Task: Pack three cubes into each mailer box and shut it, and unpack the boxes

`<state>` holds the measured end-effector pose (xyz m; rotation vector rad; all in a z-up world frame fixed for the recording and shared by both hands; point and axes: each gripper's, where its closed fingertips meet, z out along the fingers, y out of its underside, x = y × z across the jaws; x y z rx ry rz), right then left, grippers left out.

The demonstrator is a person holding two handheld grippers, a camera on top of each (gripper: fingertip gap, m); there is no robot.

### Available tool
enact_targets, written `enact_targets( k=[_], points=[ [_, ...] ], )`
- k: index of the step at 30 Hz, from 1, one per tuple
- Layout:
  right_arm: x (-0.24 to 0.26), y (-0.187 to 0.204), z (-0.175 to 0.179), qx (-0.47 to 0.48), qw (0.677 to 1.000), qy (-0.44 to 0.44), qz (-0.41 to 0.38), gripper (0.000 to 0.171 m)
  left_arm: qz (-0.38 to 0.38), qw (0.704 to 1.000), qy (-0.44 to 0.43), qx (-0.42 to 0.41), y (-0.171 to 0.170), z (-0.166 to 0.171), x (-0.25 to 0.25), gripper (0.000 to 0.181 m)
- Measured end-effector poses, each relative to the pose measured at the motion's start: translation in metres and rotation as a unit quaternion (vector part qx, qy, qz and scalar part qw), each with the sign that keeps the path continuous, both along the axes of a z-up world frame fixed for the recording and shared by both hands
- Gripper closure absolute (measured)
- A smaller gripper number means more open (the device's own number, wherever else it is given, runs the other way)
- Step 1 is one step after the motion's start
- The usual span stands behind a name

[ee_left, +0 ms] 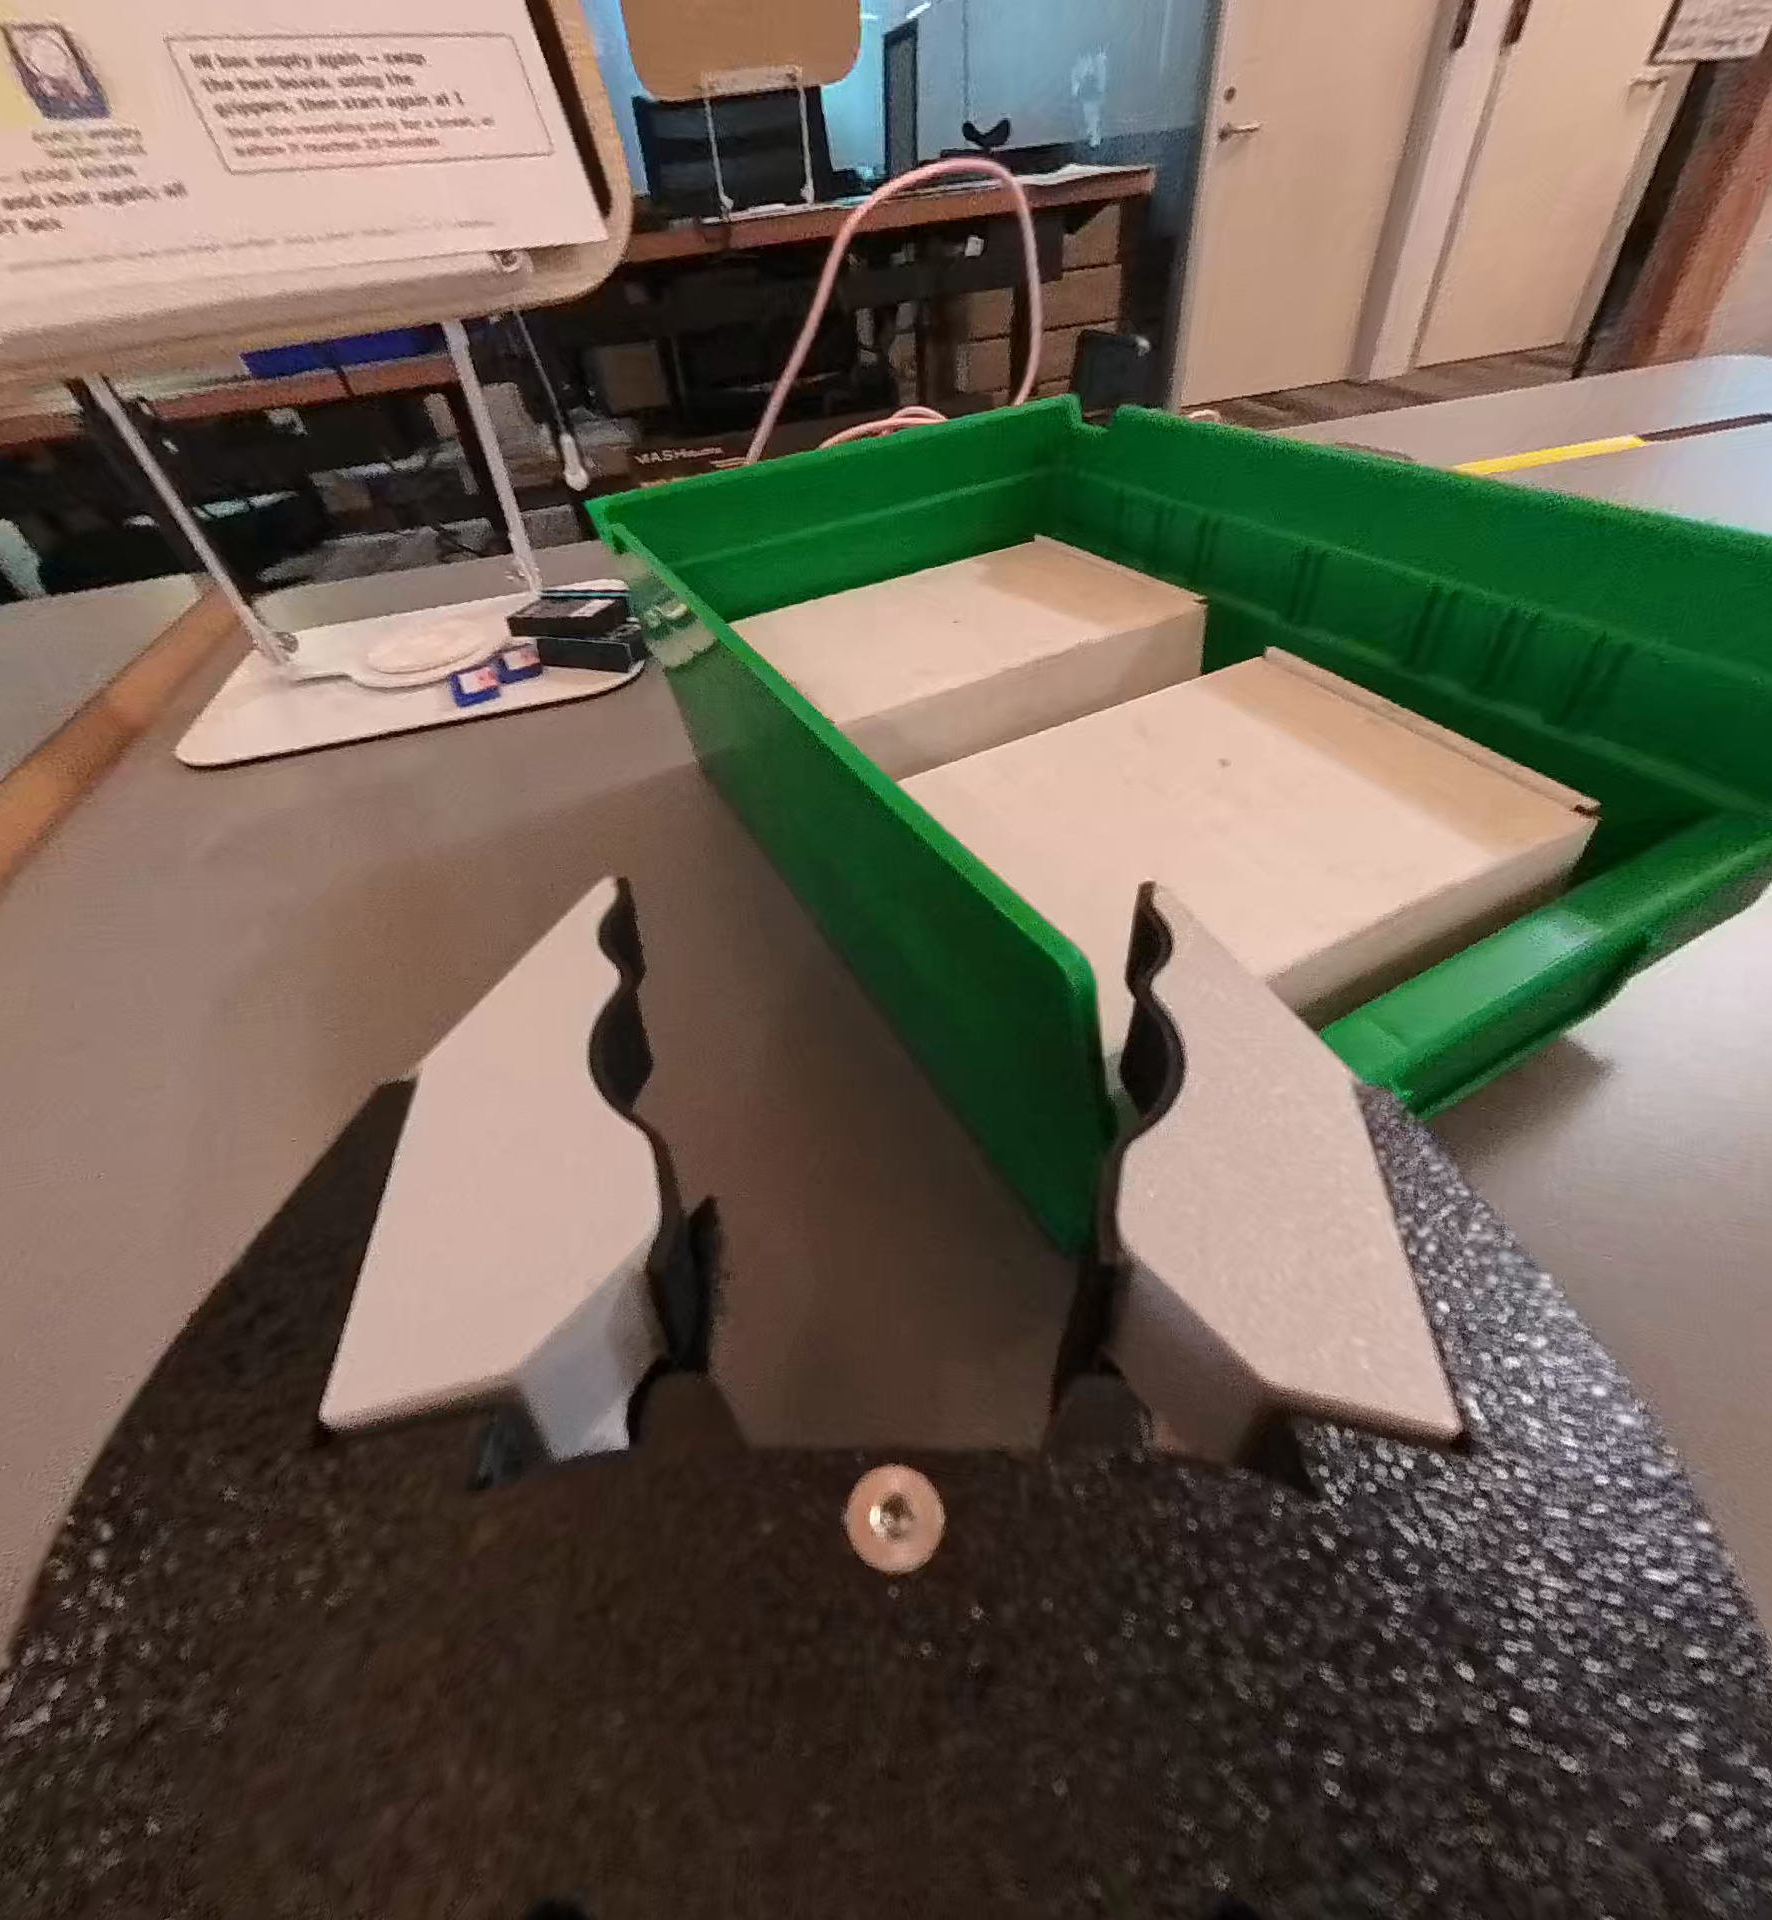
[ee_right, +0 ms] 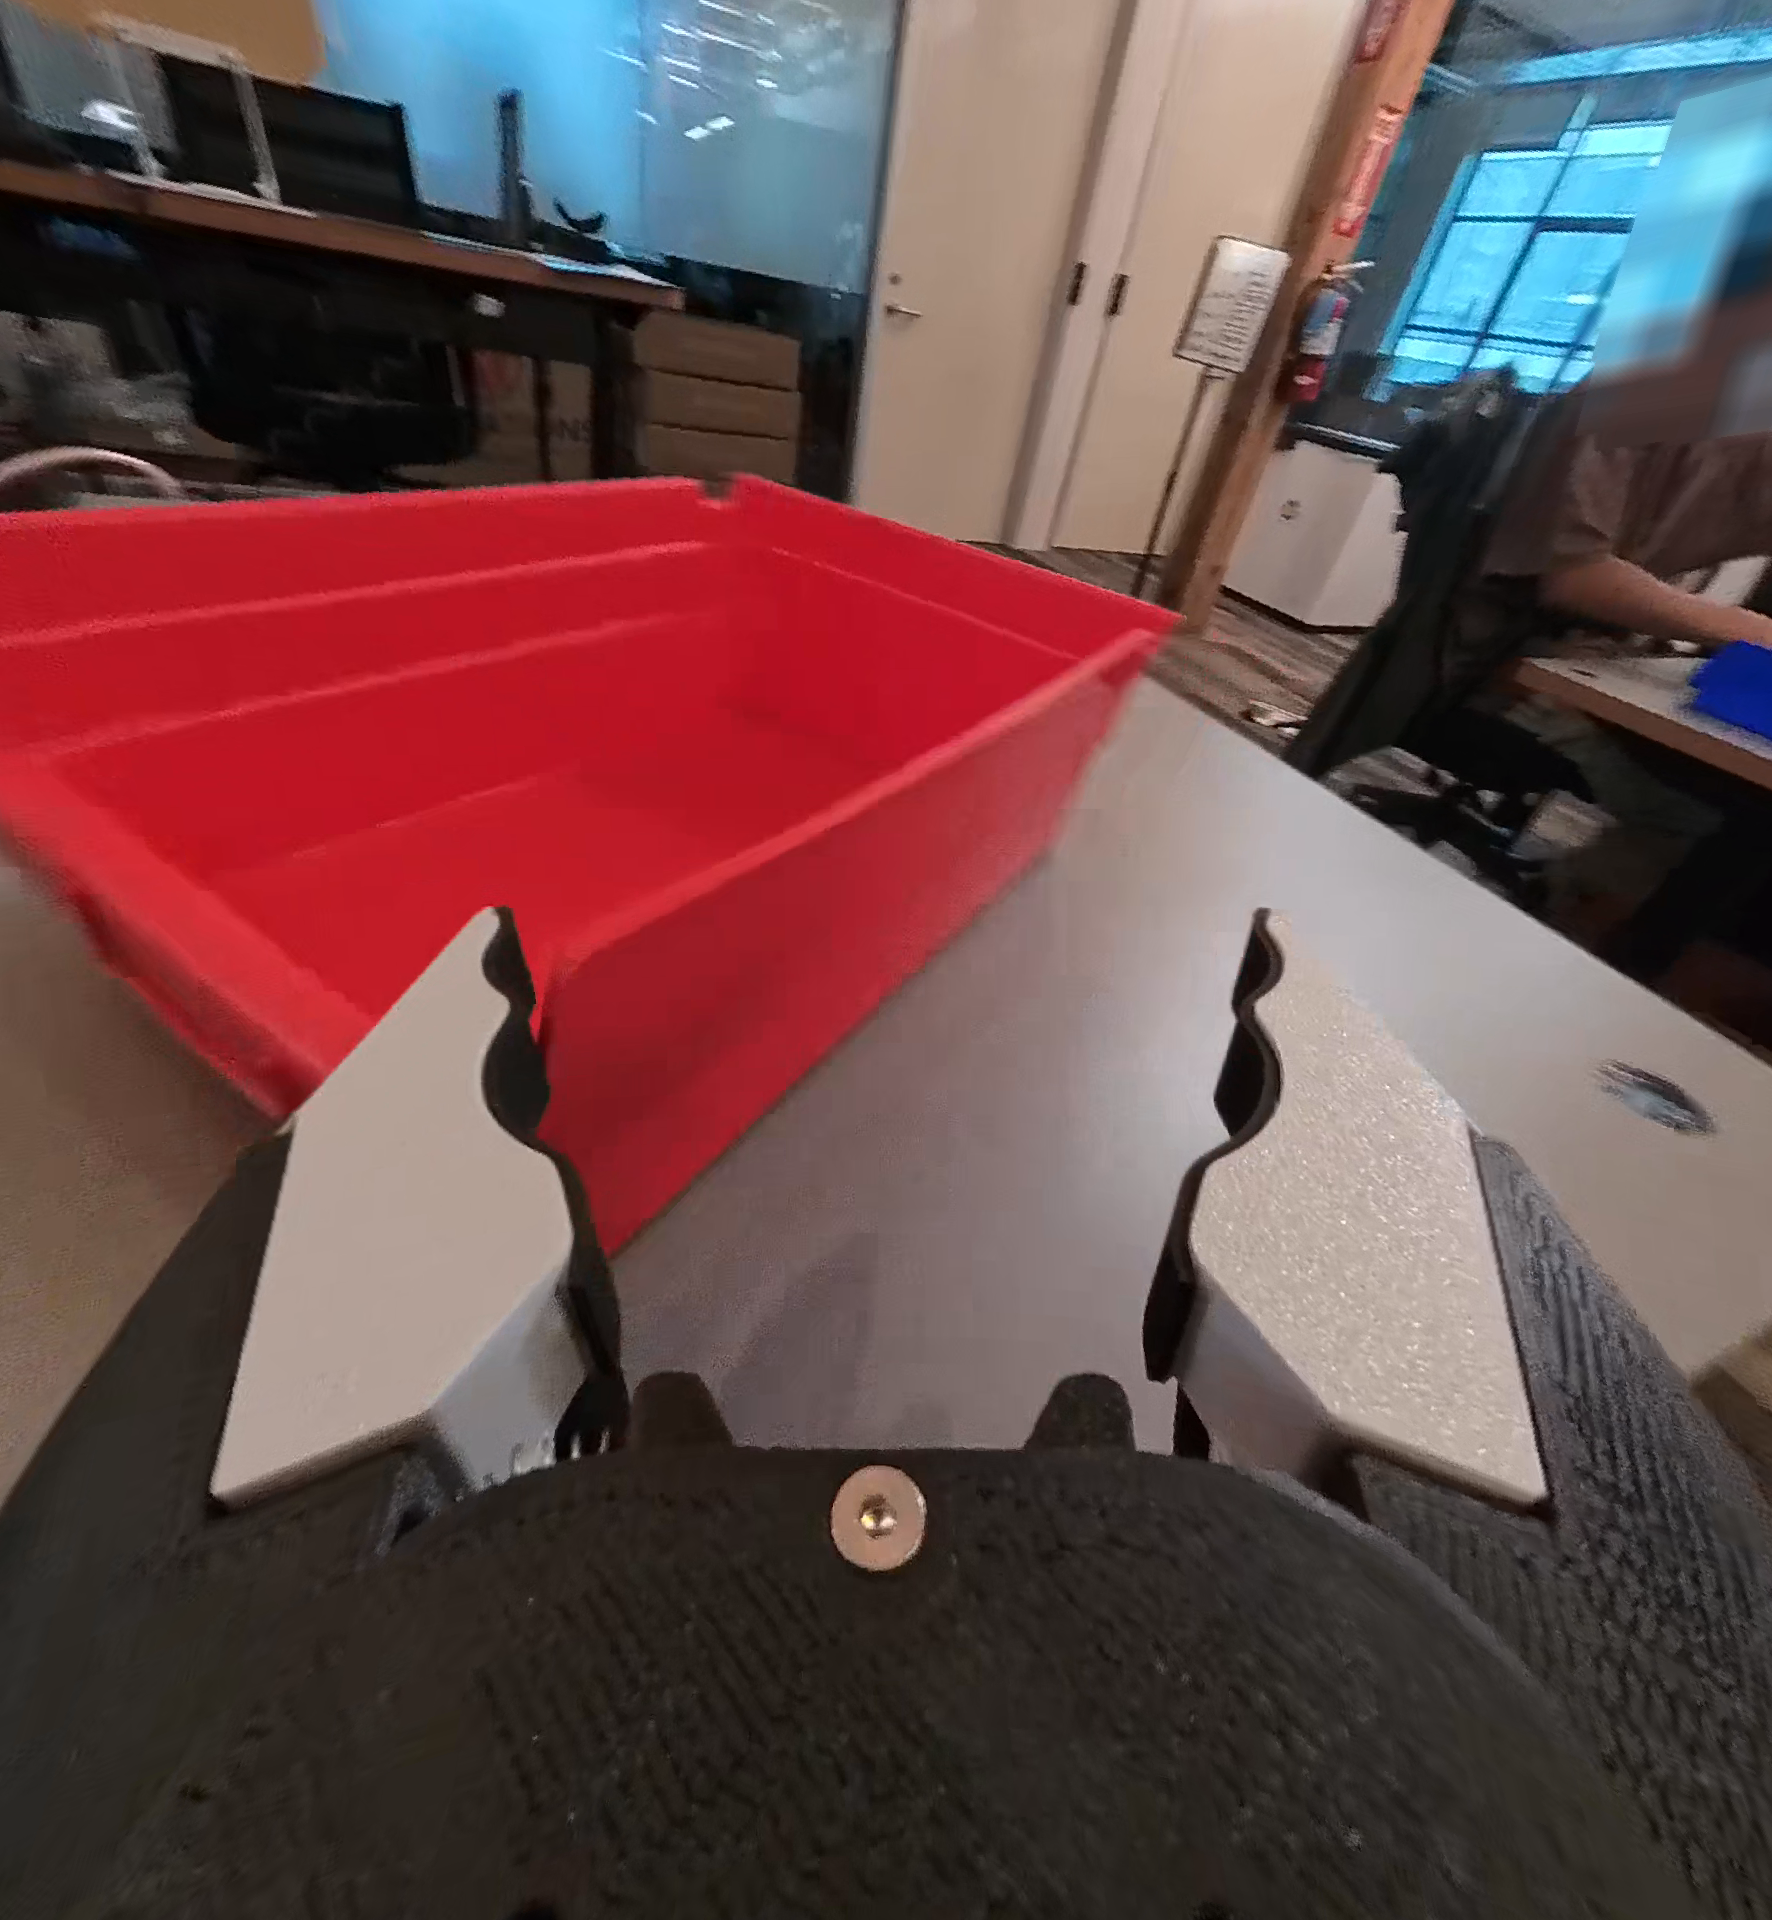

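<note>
Two bins on the counter, both grippers wide open and empty.

Green bin (ee_left: 892, 914) holds two shut mailer boxes: near one (ee_left: 1246, 821), far one (ee_left: 975, 623). Red bin (ee_right: 549, 748) shows bare floor, its left end cut off and blurred. Left gripper (ee_left: 887, 914) straddles the green bin's near corner; right gripper (ee_right: 887, 940) hovers beside the red wall. No cubes visible.

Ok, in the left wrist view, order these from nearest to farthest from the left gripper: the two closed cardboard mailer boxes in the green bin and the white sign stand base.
1. Nearer cardboard mailer box, right, in green plastic bin.
2. Farther cardboard mailer box, behind it.
3. White sign stand base, left, on the table.
</note>
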<state>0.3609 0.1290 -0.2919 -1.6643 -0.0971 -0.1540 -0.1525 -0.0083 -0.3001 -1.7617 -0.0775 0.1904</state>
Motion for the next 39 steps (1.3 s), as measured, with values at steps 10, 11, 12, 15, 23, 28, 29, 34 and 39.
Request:
enact_targets(
  k=[10, 11, 12, 15, 23, 28, 29, 34, 39],
  points=[
    [0.068, 0.016, -0.014, -0.055, 0.997, 0.047, -0.007, 0.106, 0.014, 1.000, 0.012, -0.010, 0.005, -0.004, -0.009, 0.141],
    [0.069, 0.019, -0.015, -0.059, 0.997, 0.050, -0.001, 0.117, 0.018, 1.000, 0.012, -0.014, 0.005, -0.004, -0.013, 0.145],
    [0.071, 0.022, -0.015, -0.062, 0.997, 0.050, 0.002, 0.126, 0.025, 0.999, 0.012, -0.022, 0.005, -0.006, -0.019, 0.146],
    [0.072, 0.029, -0.017, -0.070, 0.997, 0.040, 0.016, 0.154, 0.026, 0.998, 0.005, -0.055, 0.006, -0.015, -0.028, 0.169],
    [0.076, 0.038, -0.019, -0.075, 0.994, 0.060, 0.047, 0.168, 0.049, 0.996, 0.017, -0.079, -0.003, -0.018, -0.055, 0.179],
    [0.077, 0.040, -0.019, -0.073, 0.994, 0.054, 0.057, 0.168, 0.066, 0.995, -0.035, -0.070, -0.026, -0.015, -0.076, 0.181],
    [0.078, 0.040, -0.019, -0.072, 0.994, 0.055, 0.059, 0.168, 0.073, 0.994, -0.037, -0.070, -0.031, -0.014, -0.081, 0.180],
    [0.081, 0.044, -0.018, -0.075, 0.994, 0.046, 0.072, 0.168, 0.098, 0.992, -0.036, -0.074, -0.059, -0.015, -0.102, 0.180],
    [0.083, 0.048, -0.018, -0.075, 0.992, 0.037, 0.090, 0.168, 0.120, 0.987, -0.016, -0.106, -0.088, -0.010, -0.122, 0.180]
  ],
)
